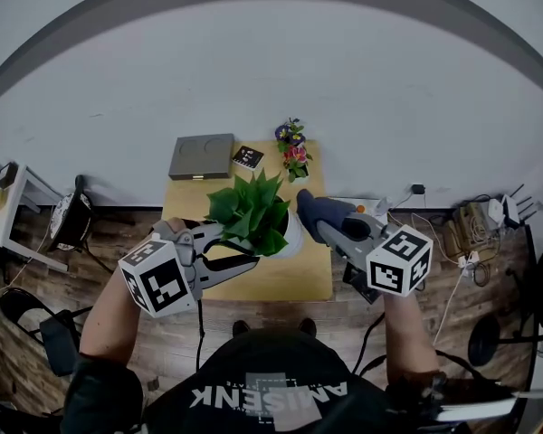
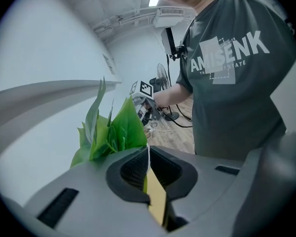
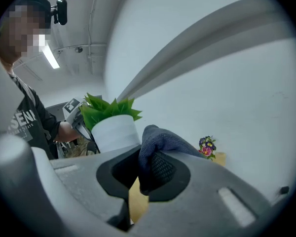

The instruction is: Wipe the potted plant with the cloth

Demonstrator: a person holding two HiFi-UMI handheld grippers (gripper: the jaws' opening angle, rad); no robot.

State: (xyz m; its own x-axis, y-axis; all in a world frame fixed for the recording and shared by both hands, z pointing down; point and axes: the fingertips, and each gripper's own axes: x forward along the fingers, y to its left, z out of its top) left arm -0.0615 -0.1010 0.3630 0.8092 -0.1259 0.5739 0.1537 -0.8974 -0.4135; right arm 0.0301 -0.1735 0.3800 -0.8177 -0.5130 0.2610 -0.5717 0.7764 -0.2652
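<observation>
**A:** From overhead, the left tongs reach in under the leaves of the plant, and their tips are lost in the green. The right tongs come in from the other side with the dark cloth bunched at their tip.

**B:** Where does the plant stand?

**A:** In its white pot, about the middle of the wooden surface. A grey tray and some flowers sit well behind it.

**B:** And from the left tongs' own camera?

**A:** The jaws are all but together. A thin strip with a green edge is pinched between the pads, and I take it for a leaf seen edge-on. More leaves fan out just past the tips. So that side seems to be steadying the plant.

**B:** The right ones?

**A:** They are clamped on the cloth, which fills the gap and bulges over the top of one jaw. The pot is just beside it, up and to the left. I can't tell from here whether cloth and pot are touching.

**B:** So how far along is it?

**A:** I'd say wiping is about to start or is in progress. The cloth is gripped and brought up to the plant, and a leaf is held ready. Nothing I can see tells me which leaves are already wiped, so I'd count most of the wiping as left to do.
</observation>
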